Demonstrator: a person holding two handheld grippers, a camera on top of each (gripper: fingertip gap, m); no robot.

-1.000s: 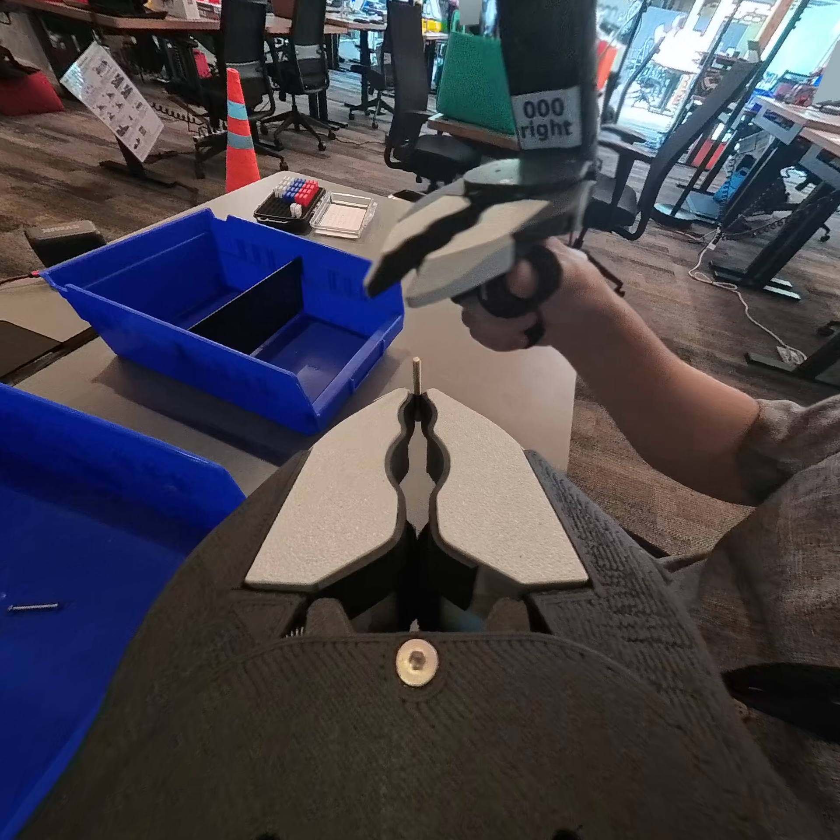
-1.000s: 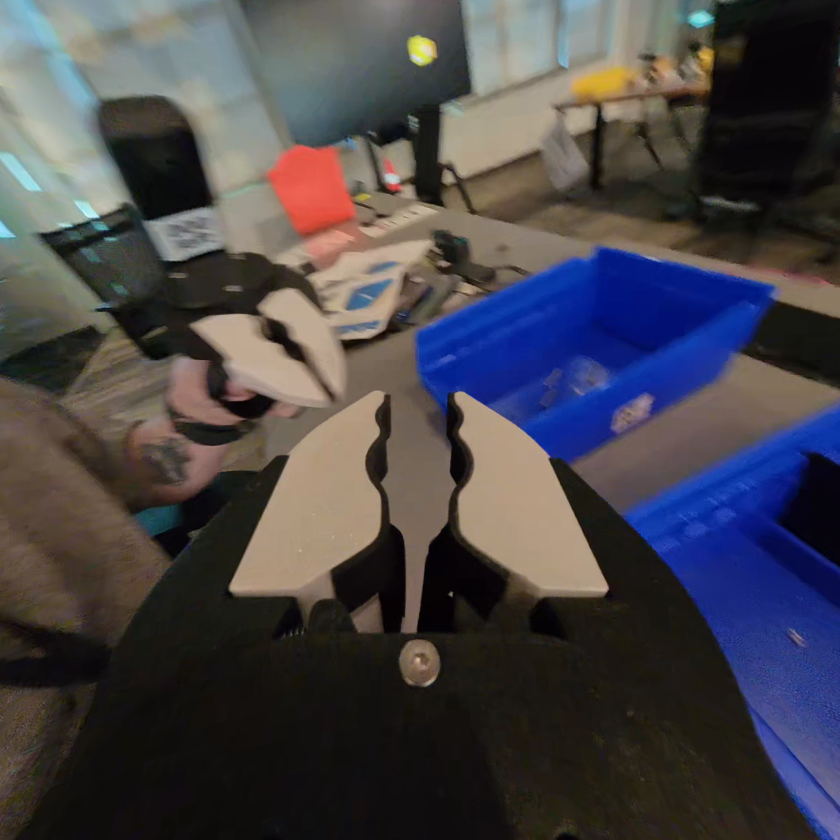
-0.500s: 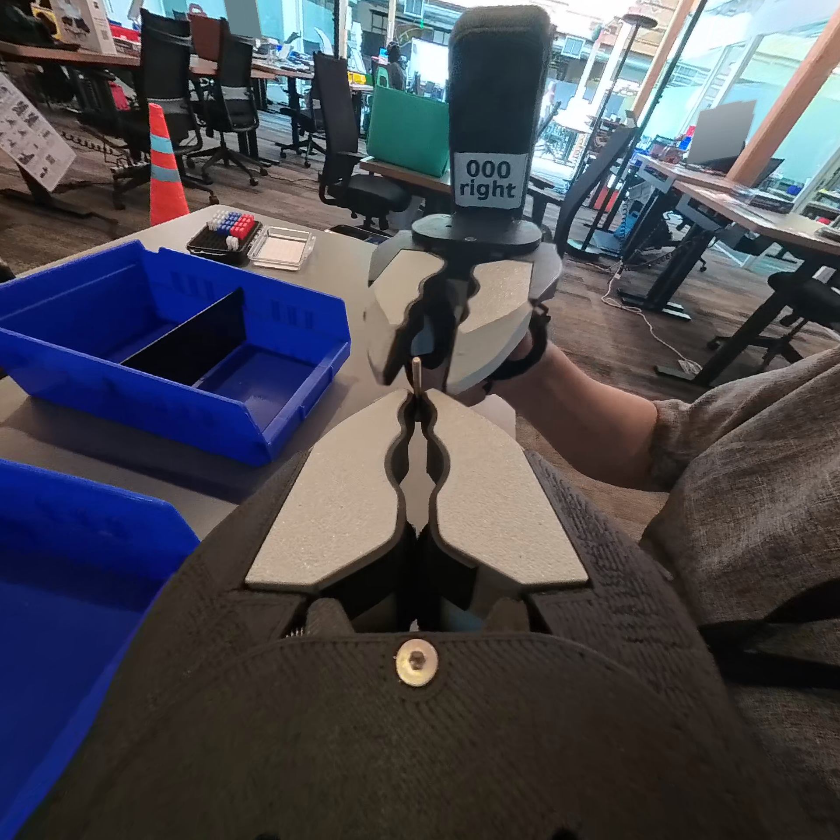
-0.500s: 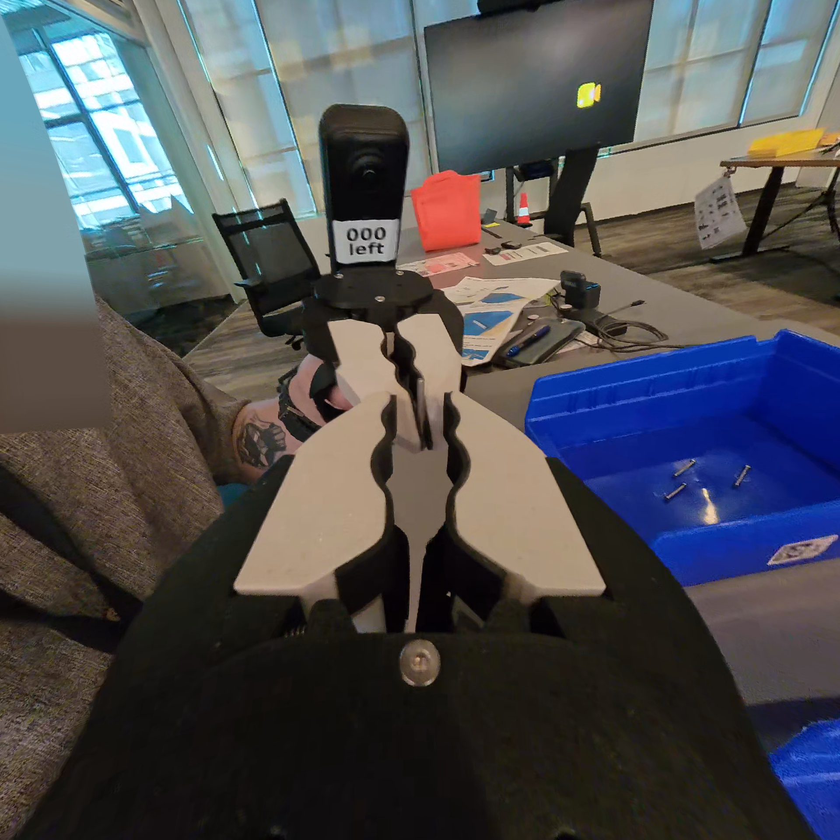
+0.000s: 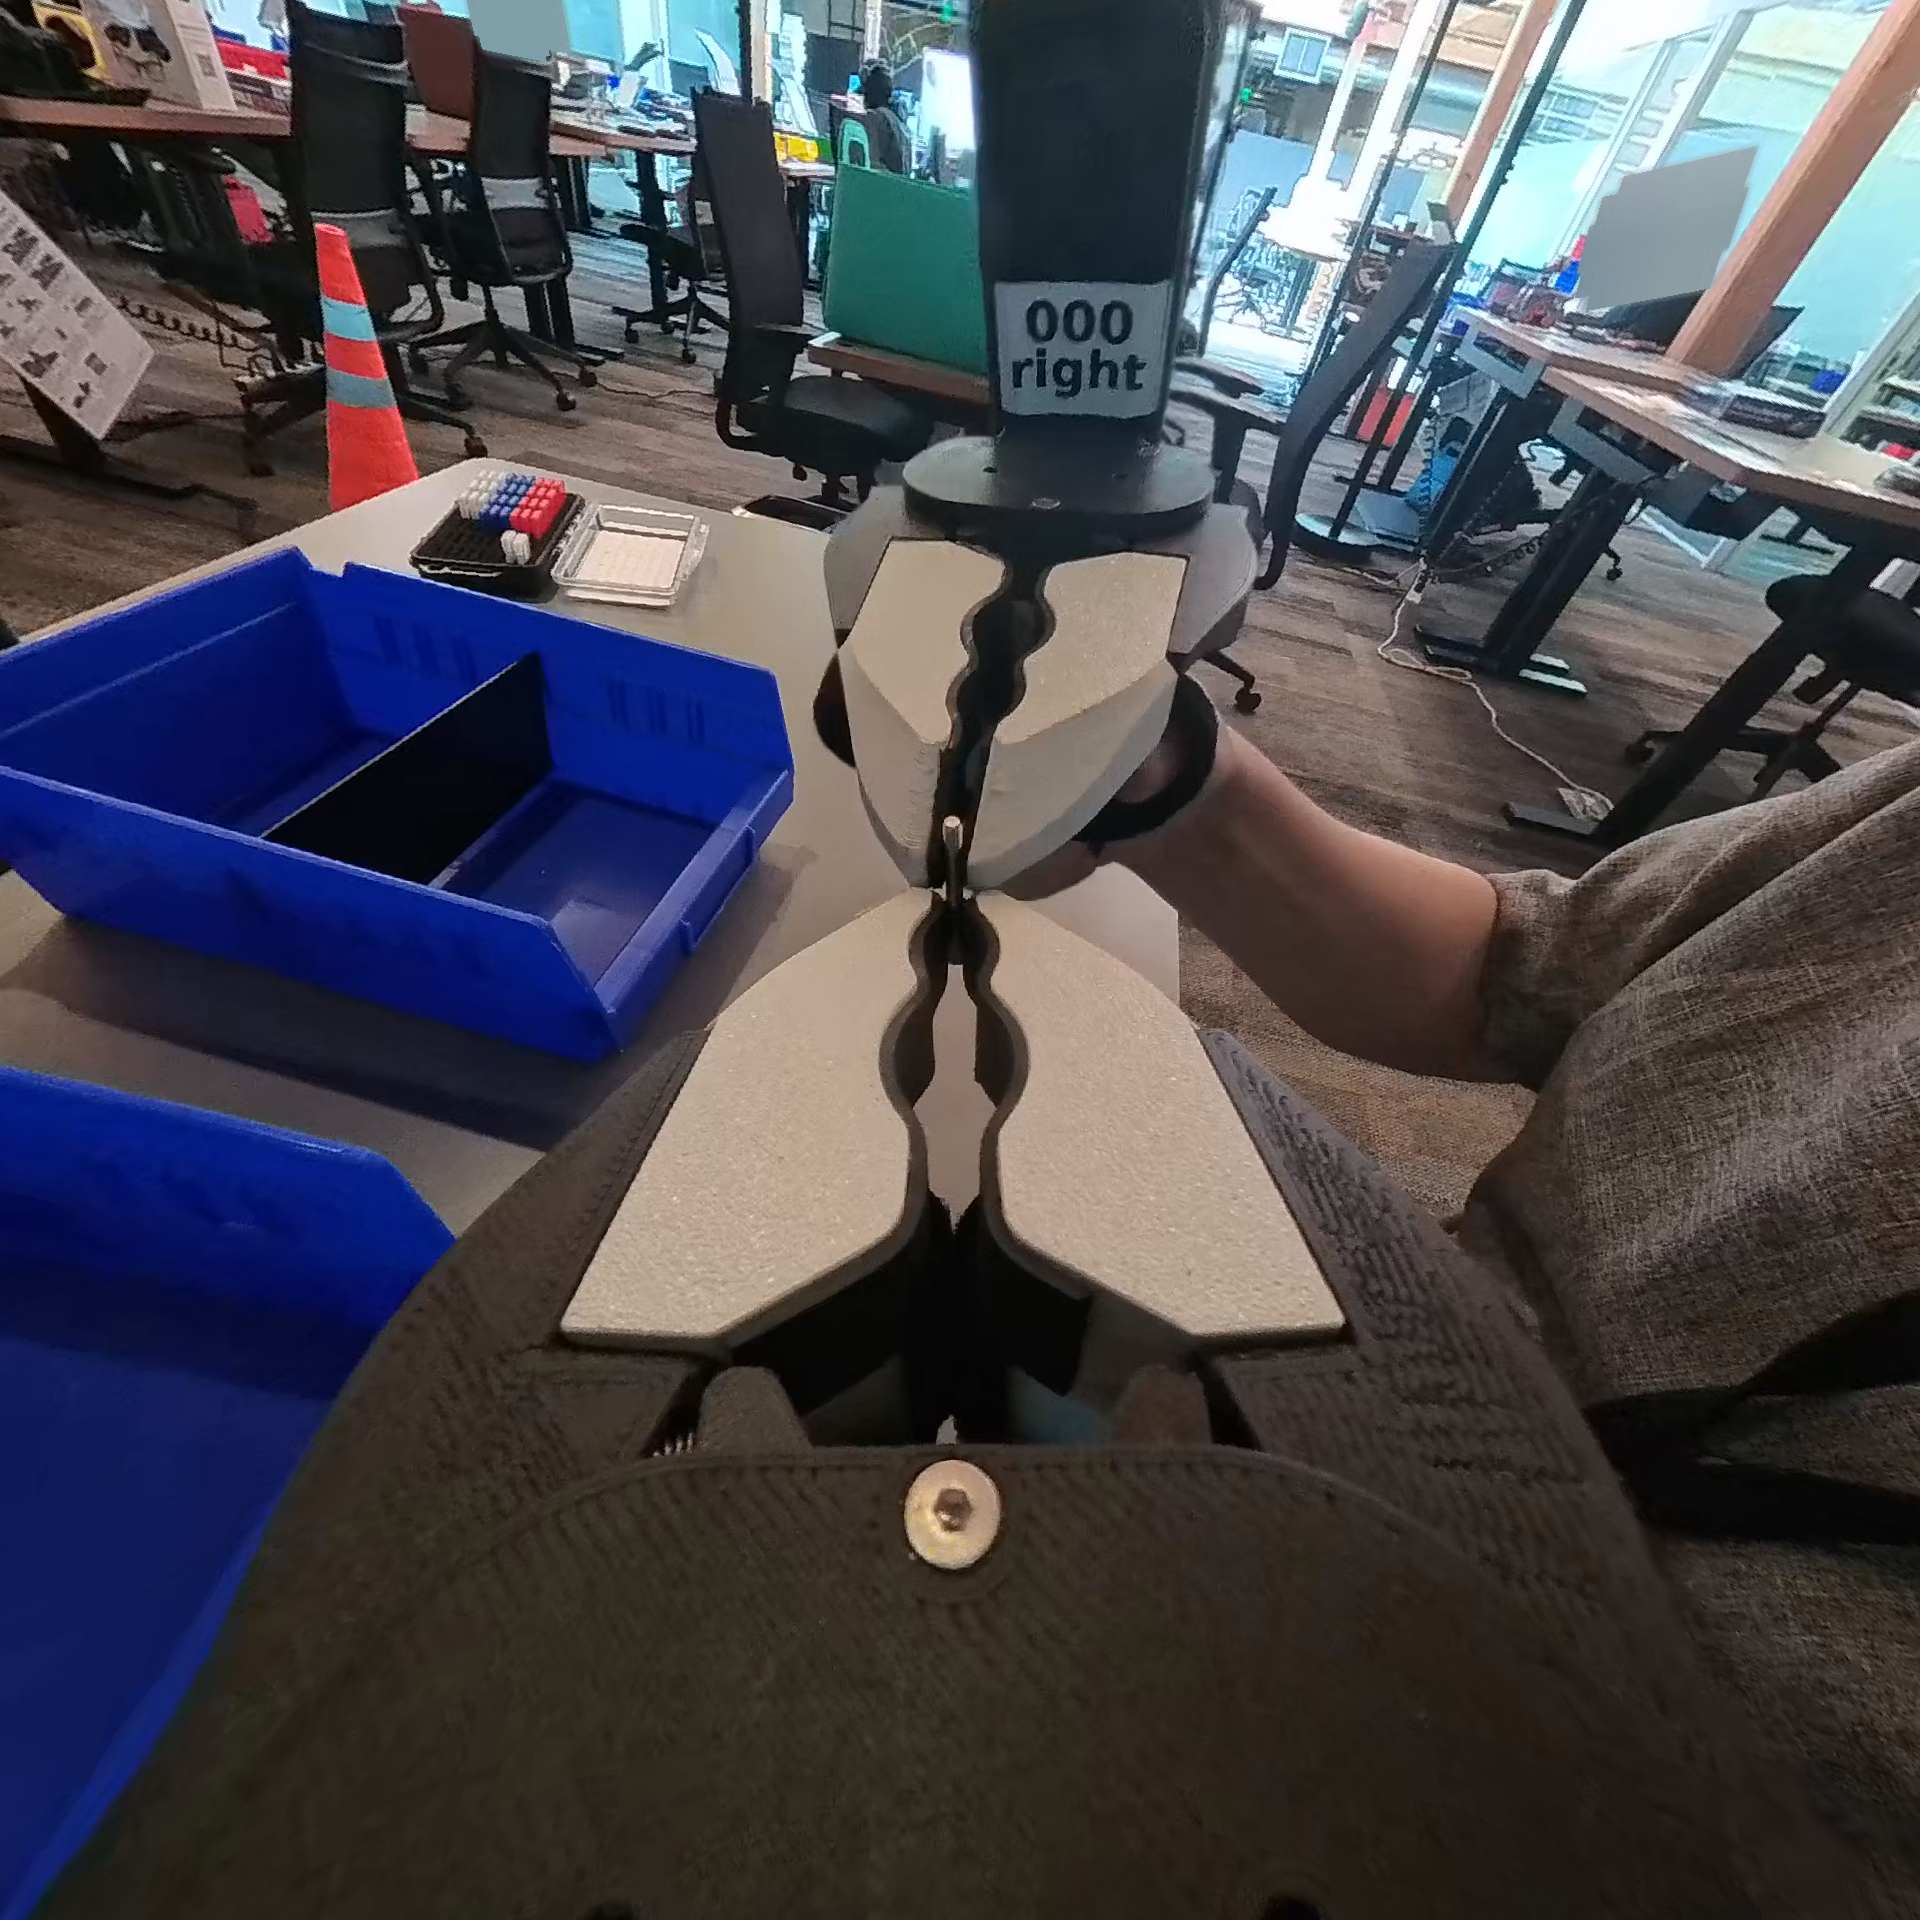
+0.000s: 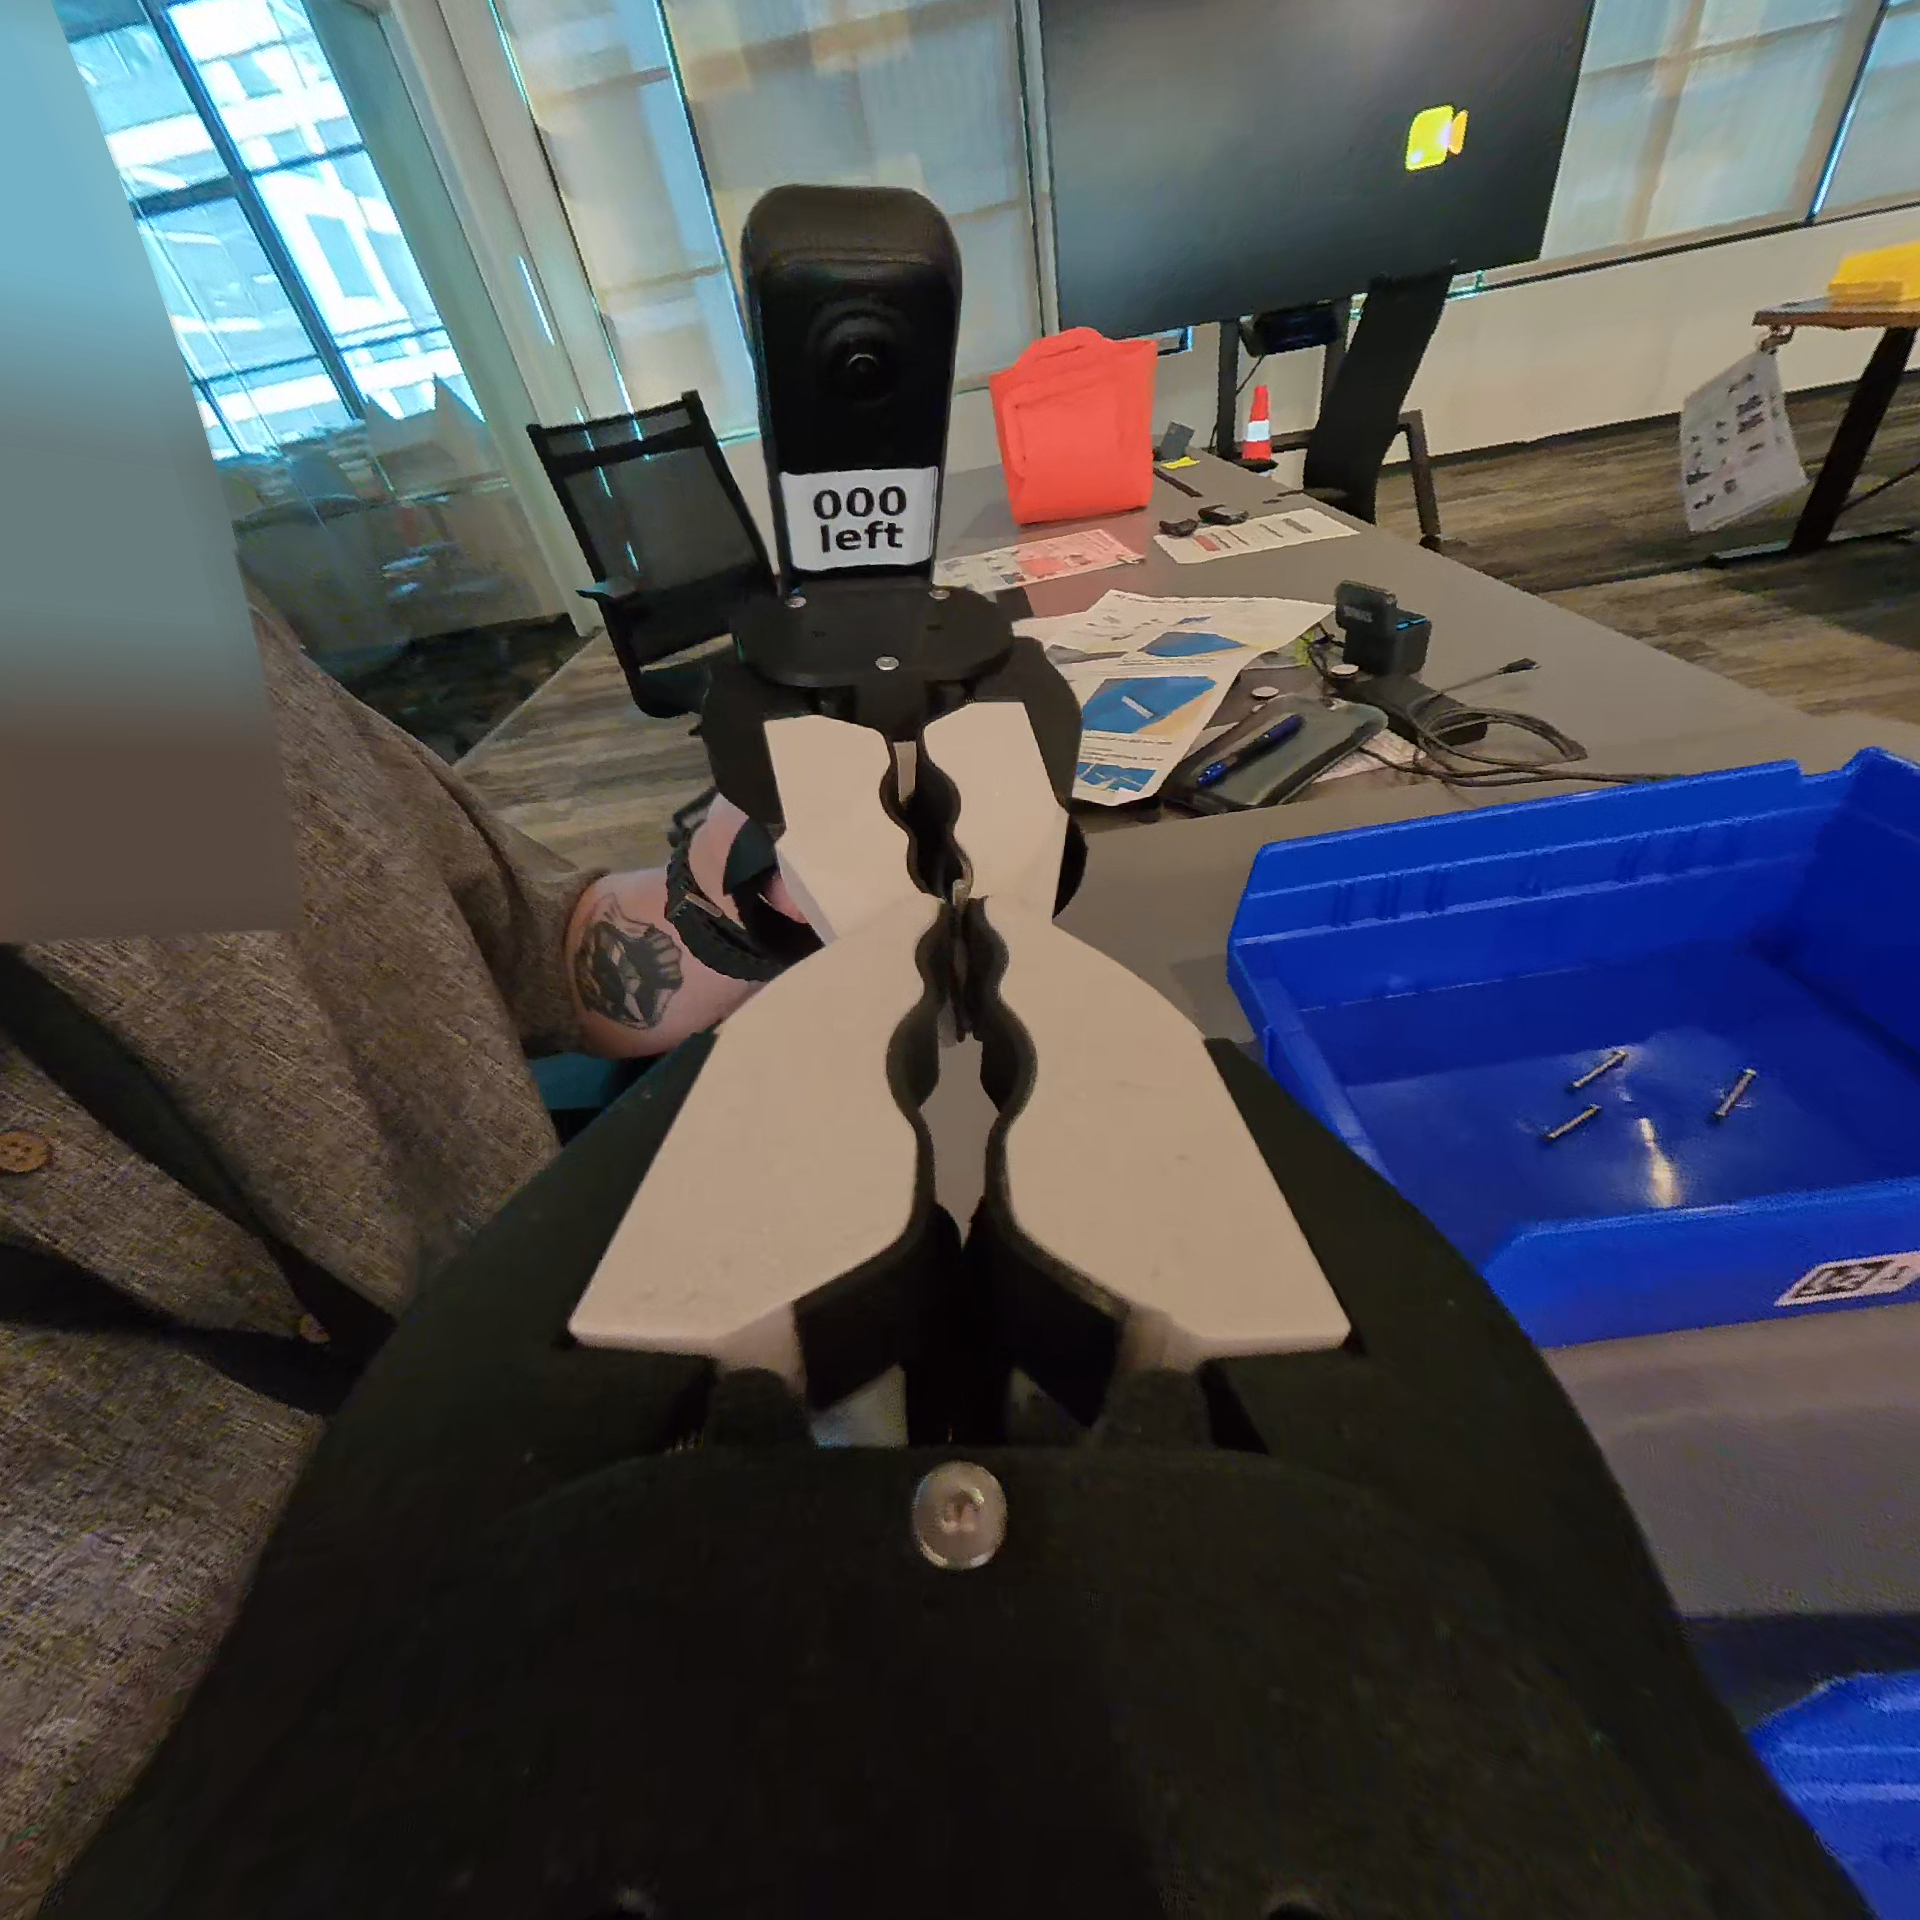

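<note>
Right gripper (image 6: 956, 916) has closed in since half a second ago: its fingers showed a clear gap then, and now the tips meet, nose to nose with left gripper (image 5: 951, 914).

- Left gripper: fingers pinched at the tips on a thin metal pin (image 5: 951, 847), which stands up at 12 o'clock from the tips.
- Right gripper: tips brought together over the pin's free end. The contact is tiny in both views, so it probably clamps the pin, but that isn't certain.
- The pin sits in the air between the two tools, above the grey table (image 5: 748, 582) edge, touching no bin.
- In the left wrist view, a divided blue bin (image 5: 623, 935) lies at 10 o'clock with both compartments looking bare. A second blue bin (image 5: 208, 1195) is at 8 o'clock.
- In the right wrist view, a blue bin (image 6: 1455, 904) at 3 o'clock holds three loose pins (image 6: 1600, 1067).

Writing:
- A white printed label (image 5: 1081, 348) is on each gripper's camera post.
- The right-view bin's front has a coded sticker (image 6: 1860, 1278).
- Printed sheets (image 6: 1153, 665) lie at 1 o'clock.
- A dark screen (image 6: 1299, 135) shows a yellow icon.
- No brand is legible.
</note>
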